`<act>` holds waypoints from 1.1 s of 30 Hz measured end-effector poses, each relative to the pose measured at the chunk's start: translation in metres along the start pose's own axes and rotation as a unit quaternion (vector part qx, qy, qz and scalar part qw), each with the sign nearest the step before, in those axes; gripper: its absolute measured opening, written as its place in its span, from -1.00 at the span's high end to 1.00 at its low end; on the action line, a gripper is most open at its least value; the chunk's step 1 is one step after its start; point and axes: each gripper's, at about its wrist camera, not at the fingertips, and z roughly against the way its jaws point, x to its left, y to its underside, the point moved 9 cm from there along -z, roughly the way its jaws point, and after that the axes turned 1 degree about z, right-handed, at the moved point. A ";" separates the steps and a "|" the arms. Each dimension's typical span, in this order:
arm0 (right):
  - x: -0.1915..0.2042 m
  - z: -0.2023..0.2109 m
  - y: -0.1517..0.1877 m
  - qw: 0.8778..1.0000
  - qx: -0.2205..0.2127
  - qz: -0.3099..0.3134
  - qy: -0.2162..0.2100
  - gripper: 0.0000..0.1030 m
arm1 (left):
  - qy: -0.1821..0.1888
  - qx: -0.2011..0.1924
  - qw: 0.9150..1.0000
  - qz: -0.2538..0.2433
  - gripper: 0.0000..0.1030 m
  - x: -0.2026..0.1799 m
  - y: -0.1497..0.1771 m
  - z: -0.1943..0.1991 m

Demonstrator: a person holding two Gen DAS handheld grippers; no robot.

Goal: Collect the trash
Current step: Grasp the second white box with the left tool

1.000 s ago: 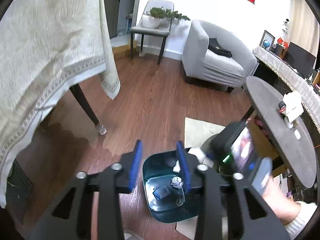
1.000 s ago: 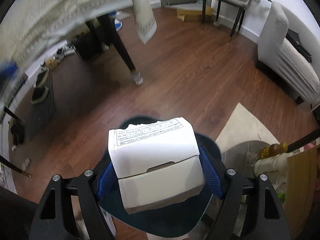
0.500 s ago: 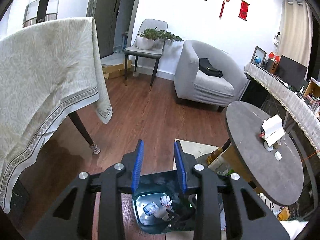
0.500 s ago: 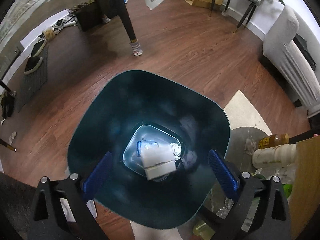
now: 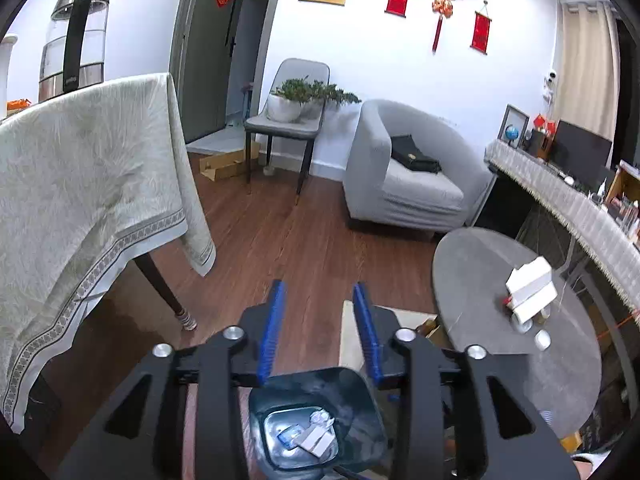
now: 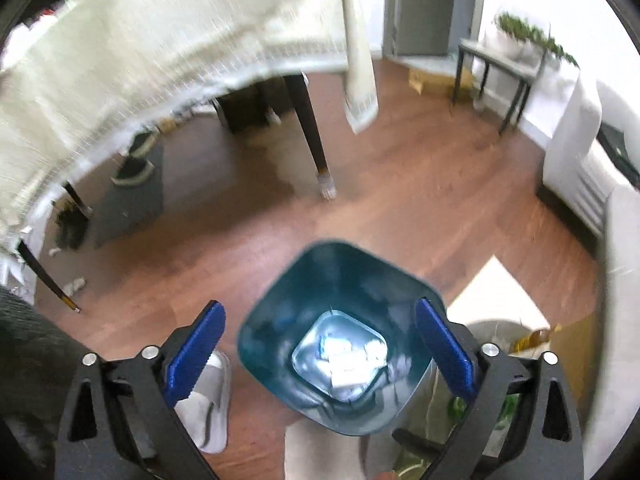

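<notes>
your right gripper [image 6: 320,346] has its fingers spread wide, holding nothing, over the teal bin [image 6: 276,320]. the white box [image 6: 348,364] sits at the bin's bottom. left gripper [image 5: 319,332] fingers are parted too, bin at 6 o'clock.

Even indoor light fills both fisheye views, edges bowed and ringed in black. The left view is sharp; the right is motion-blurred, worst on the tablecloth [image 6: 168,60] above the jaws, with glare in the bin [image 6: 340,356] between them.

Wood floor [image 5: 280,240], grey armchair [image 5: 404,184], white walls [image 5: 380,64], clothed table [image 5: 80,184].
</notes>
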 end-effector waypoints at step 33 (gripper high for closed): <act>-0.273 0.236 0.136 0.955 -0.094 -0.129 0.249 -0.84 | 0.227 0.153 0.958 0.081 -0.85 -0.265 0.062 -0.119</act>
